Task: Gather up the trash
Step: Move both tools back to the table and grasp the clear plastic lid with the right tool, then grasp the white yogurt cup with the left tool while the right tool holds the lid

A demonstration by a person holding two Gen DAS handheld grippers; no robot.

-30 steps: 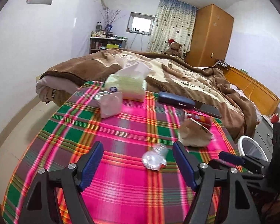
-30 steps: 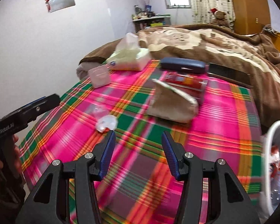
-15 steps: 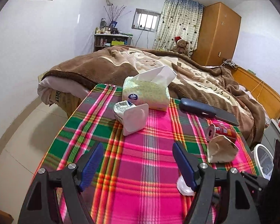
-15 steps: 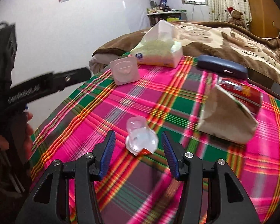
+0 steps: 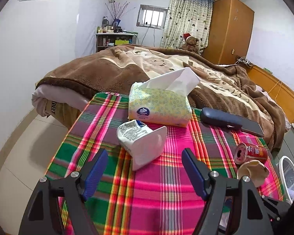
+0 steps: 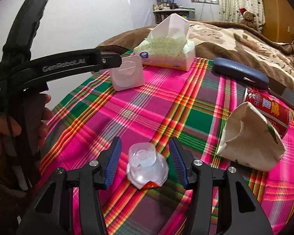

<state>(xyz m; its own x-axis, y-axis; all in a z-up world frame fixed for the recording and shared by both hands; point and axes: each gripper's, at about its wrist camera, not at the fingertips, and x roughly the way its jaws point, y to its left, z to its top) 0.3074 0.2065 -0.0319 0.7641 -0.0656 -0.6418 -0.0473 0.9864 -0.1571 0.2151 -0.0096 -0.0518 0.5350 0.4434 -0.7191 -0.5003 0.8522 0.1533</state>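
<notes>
Plaid cloth (image 6: 196, 105) in pink, green and orange over the table, bed with brown blanket (image 5: 107, 68) just behind.

Right gripper (image 6: 145, 161) released, jaws wide apart, straddling a crumpled clear plastic cup (image 6: 147, 168). Cup between the blue pads (image 6: 112, 164), touching neither as far as can be told. Lying on the cloth, crushed nearly flat, mouth facing up and away; long axis hard to tell given the crumpling; red scrap at its near edge.

Right of it, a squashed paper cup (image 6: 249, 137) on its side, open mouth toward the left of the right-wrist view, long axis running left-right. Just behind and touching or nearly touching, a red can (image 6: 270, 107) on its side; in the left-wrist view, its opened top (image 5: 241, 153) facing the camera, long axis pointing away to the right.

Left gripper (image 5: 145, 173) also released, jaws wide, hovering above the cloth. Ahead of it, a white wet-wipe pack (image 5: 141, 143) with lid flap raised toward the camera, printed side up, long axis slanting from far-left to near-right. Beyond, a tissue pack (image 5: 158, 105) with one tissue standing up. Dark blue case (image 5: 221, 118) lying across the far right edge, long axis left-right.

White bin (image 5: 288, 176) beside the table at the right, rim only partly in view.
</notes>
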